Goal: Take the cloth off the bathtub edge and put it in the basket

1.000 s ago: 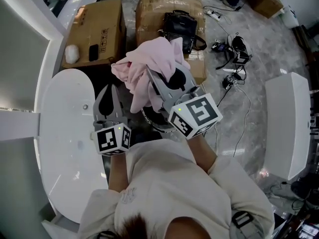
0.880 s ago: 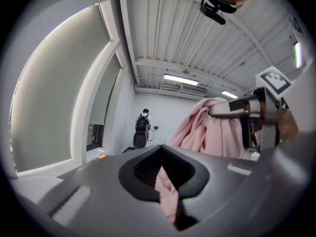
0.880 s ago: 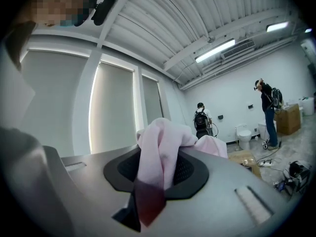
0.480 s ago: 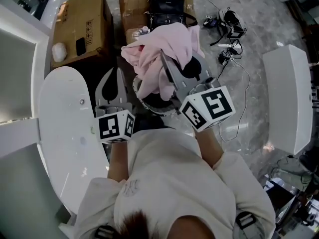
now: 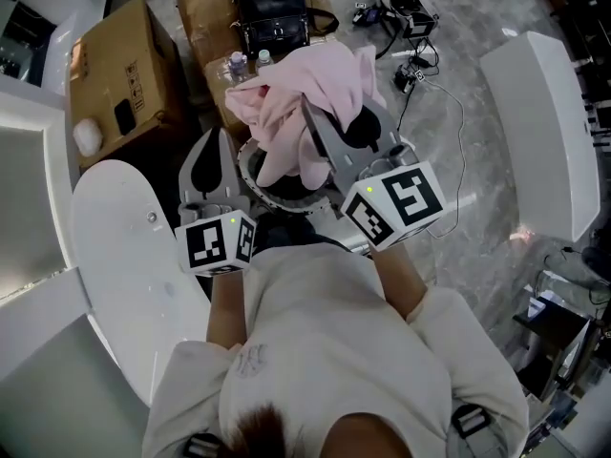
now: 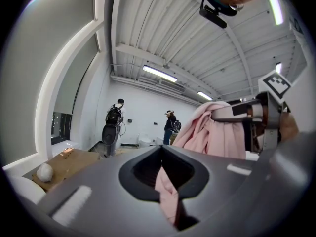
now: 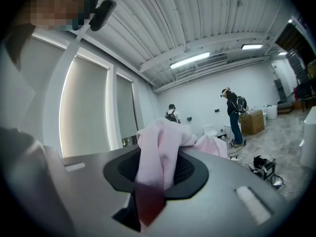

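Note:
The pink cloth (image 5: 305, 98) hangs bunched from my right gripper (image 5: 320, 136), which is shut on it; in the right gripper view a fold of the cloth (image 7: 158, 167) is pinched between the jaws. The cloth's lower end dangles over the round dark basket (image 5: 250, 172) on the floor. My left gripper (image 5: 214, 156) sits just left of the basket, beside the white bathtub (image 5: 124, 256). A thin strip of the cloth (image 6: 165, 194) is caught between the left jaws in the left gripper view. The same view shows the bundle (image 6: 217, 132) to the right.
Behind the basket lie cardboard boxes (image 5: 115, 74), a black bag (image 5: 272, 12), small bottles (image 5: 243, 62) and cables (image 5: 406, 17) on the marble floor. A white fixture (image 5: 539, 132) stands at the right. Two people (image 6: 116, 127) stand far off by the wall.
Both grippers have swung with the cloth away from the bathtub. The cloth now hangs over the basket, which shows more fully under it.

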### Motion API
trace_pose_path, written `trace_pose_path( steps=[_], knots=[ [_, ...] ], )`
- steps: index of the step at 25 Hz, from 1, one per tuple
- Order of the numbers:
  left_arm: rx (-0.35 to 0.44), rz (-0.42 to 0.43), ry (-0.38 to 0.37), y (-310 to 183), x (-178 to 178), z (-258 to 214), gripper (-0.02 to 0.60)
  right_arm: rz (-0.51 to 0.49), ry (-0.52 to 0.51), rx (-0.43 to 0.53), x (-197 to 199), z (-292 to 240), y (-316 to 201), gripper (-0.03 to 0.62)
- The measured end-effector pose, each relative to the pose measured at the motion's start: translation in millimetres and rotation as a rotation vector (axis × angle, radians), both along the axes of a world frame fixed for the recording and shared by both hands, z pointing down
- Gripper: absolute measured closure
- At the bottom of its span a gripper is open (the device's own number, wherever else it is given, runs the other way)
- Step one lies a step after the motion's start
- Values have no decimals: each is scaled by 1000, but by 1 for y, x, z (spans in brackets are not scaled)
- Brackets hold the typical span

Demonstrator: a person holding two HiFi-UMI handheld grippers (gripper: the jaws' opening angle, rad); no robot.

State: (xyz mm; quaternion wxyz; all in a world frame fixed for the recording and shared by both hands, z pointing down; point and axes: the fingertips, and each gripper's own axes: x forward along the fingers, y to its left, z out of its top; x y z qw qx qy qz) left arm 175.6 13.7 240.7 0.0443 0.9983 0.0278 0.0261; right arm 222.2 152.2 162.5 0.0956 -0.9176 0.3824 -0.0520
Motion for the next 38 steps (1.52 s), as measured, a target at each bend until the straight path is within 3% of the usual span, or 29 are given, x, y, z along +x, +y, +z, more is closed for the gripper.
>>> trace_pose_path(
  steps=[10,23,38],
  knots=[
    [-11,108,-16,15,31,2,532,94,-13,-12,10,6,22,494],
    [-21,204,-31,17,39,8,532,201,-30,-5,-5,6,38,494],
    [-6,192,-66,-1,22,22,532,172,-90,-33,-18,36,25,494]
  ],
)
